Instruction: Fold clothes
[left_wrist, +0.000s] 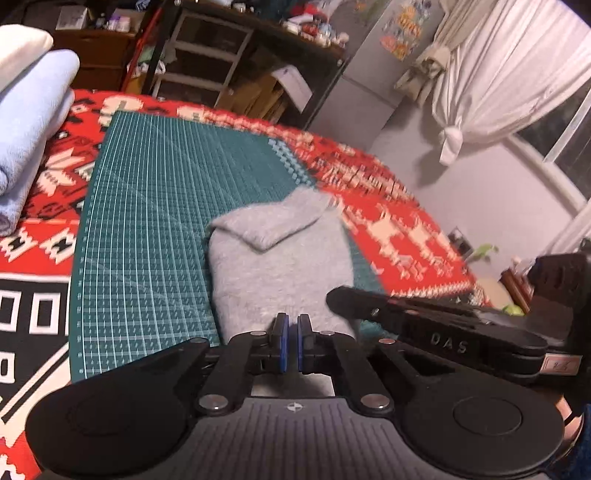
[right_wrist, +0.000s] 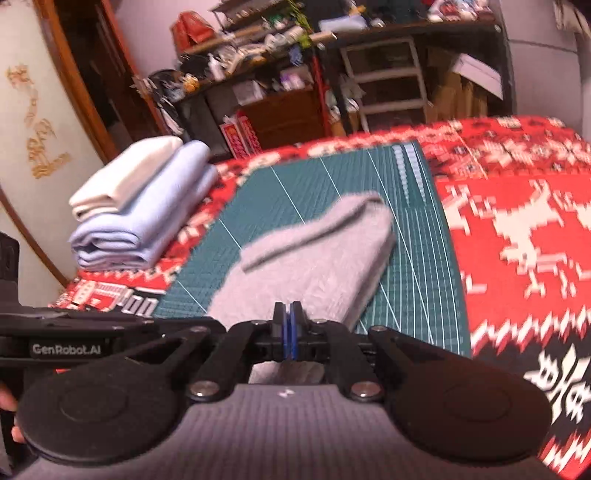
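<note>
A grey garment (left_wrist: 280, 266) (right_wrist: 314, 266), folded into a narrow strip with its far end turned back, lies on a green cutting mat (left_wrist: 166, 221) (right_wrist: 332, 177). My left gripper (left_wrist: 291, 328) is at its near edge, blue pads almost together with grey cloth between them. Close beside it, my right gripper (right_wrist: 289, 325) has its pads pressed together at the same near edge, and cloth shows beneath the fingers. Each gripper's black body appears at the side of the other's view.
The mat lies on a red patterned blanket (left_wrist: 406, 240) (right_wrist: 517, 221). A stack of folded clothes, light blue (left_wrist: 29, 122) (right_wrist: 147, 218) under white (right_wrist: 125, 177), sits at the far left. Cluttered shelves (right_wrist: 369, 74) and a curtained window (left_wrist: 517, 74) stand beyond.
</note>
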